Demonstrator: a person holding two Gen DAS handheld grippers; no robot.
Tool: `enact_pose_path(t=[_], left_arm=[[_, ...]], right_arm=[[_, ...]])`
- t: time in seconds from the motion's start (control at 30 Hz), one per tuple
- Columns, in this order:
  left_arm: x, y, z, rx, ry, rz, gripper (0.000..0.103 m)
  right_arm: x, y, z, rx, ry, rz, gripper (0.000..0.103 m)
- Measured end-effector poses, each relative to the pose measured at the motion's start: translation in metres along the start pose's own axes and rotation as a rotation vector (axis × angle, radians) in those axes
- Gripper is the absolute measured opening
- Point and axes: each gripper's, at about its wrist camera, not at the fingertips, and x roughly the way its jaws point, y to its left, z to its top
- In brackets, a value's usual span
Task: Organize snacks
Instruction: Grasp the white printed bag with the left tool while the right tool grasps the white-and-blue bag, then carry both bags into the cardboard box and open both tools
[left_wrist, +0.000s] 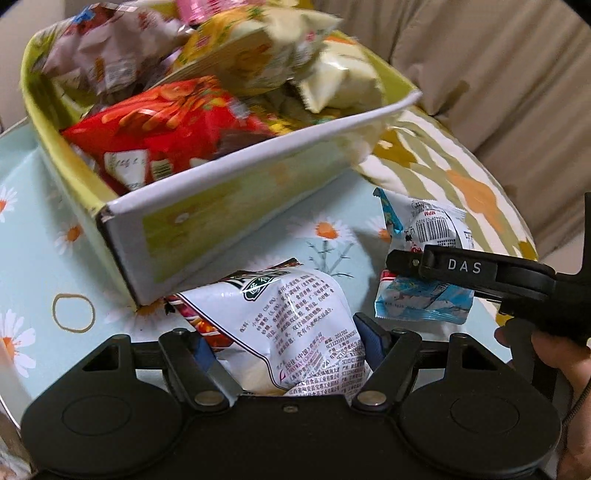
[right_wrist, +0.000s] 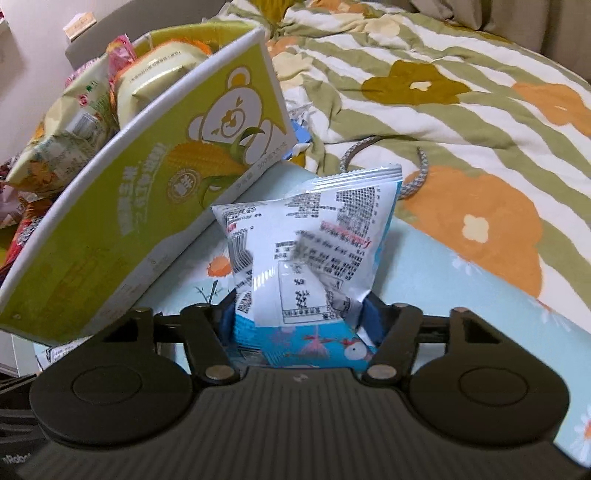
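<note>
A yellow-green cardboard box (left_wrist: 221, 206) with a bear print (right_wrist: 129, 221) stands on the table, piled with snack bags such as a red one (left_wrist: 166, 122) and pale yellow ones (left_wrist: 266, 48). My left gripper (left_wrist: 284, 332) is shut on a white snack bag with a green label (left_wrist: 295, 306), just in front of the box's near corner. My right gripper (right_wrist: 299, 314) is shut on a blue and white packet (right_wrist: 314, 236) to the right of the box. In the left wrist view the right gripper (left_wrist: 402, 271) clamps that packet (left_wrist: 436, 225) low over the table.
The table carries a light blue daisy-print cloth (left_wrist: 325, 229). A rubber band (left_wrist: 74, 312) lies on it left of the box. A striped floral quilt (right_wrist: 443, 92) lies behind the table, with a braided hairband (right_wrist: 417, 173) on it. A hand (left_wrist: 554, 354) holds the right gripper.
</note>
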Motion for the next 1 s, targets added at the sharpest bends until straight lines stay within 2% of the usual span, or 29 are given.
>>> enact_pose_path(t=[0.37,0.6,0.8,1.0], left_arm=[[-0.047,-0.033,0.0,0.189,-0.101,-0.105,0.076],[-0.093,-0.041,0.015,0.31,-0.251,-0.137,0.076],[-0.126,-0.025,0.054,0.365,-0.345,-0.153,0.076],[-0.139,0.014,0.123,0.398,-0.335,-0.2,0.076]], right_arm=[[-0.088,0.004,-0.02,0.063,-0.117,-0.081,0.072],[-0.14,0.02,-0.022,0.081,-0.21,-0.121,0.072],[-0.168,0.051,-0.013,0.076,-0.278,-0.123,0.072],[-0.177,0.098,0.005,0.116,-0.342,-0.118,0.072]])
